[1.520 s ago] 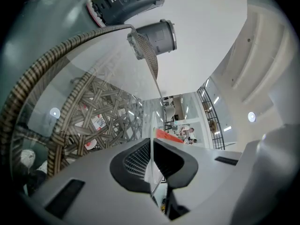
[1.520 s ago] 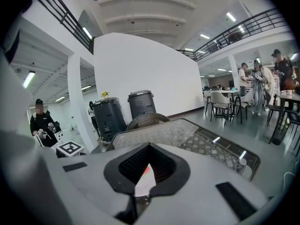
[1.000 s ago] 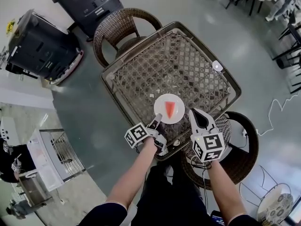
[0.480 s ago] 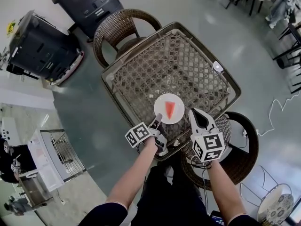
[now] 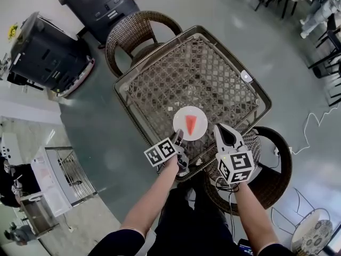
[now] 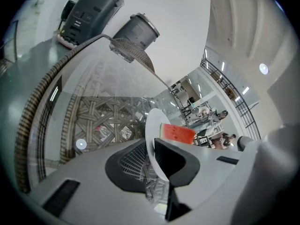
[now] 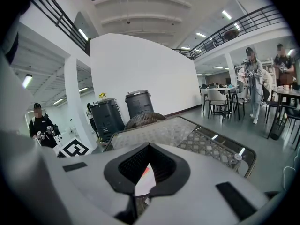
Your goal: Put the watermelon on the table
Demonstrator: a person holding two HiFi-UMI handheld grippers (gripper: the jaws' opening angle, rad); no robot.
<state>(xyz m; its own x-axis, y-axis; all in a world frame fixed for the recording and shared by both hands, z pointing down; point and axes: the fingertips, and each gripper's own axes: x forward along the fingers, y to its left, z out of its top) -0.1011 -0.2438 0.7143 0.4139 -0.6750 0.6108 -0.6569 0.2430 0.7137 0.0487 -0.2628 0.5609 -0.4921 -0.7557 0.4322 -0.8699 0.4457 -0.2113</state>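
A red watermelon wedge lies on a white plate near the front edge of the glass-topped wicker table. My left gripper reaches the plate's front left rim. In the left gripper view the plate's rim stands between its opening jaws, with a gap beside the ribbed pad, and the watermelon shows just beyond. My right gripper hovers just right of the plate, its jaws together and empty. Through its hollow, the right gripper view shows a bit of the plate.
One wicker chair stands at the table's far side and another at its near right. Two black bins stand at the far left. A small round white thing sits on the table's right edge.
My left gripper has rolled about its own axis, so its marker cube faces up more. The plate and my right gripper have stayed where they were.
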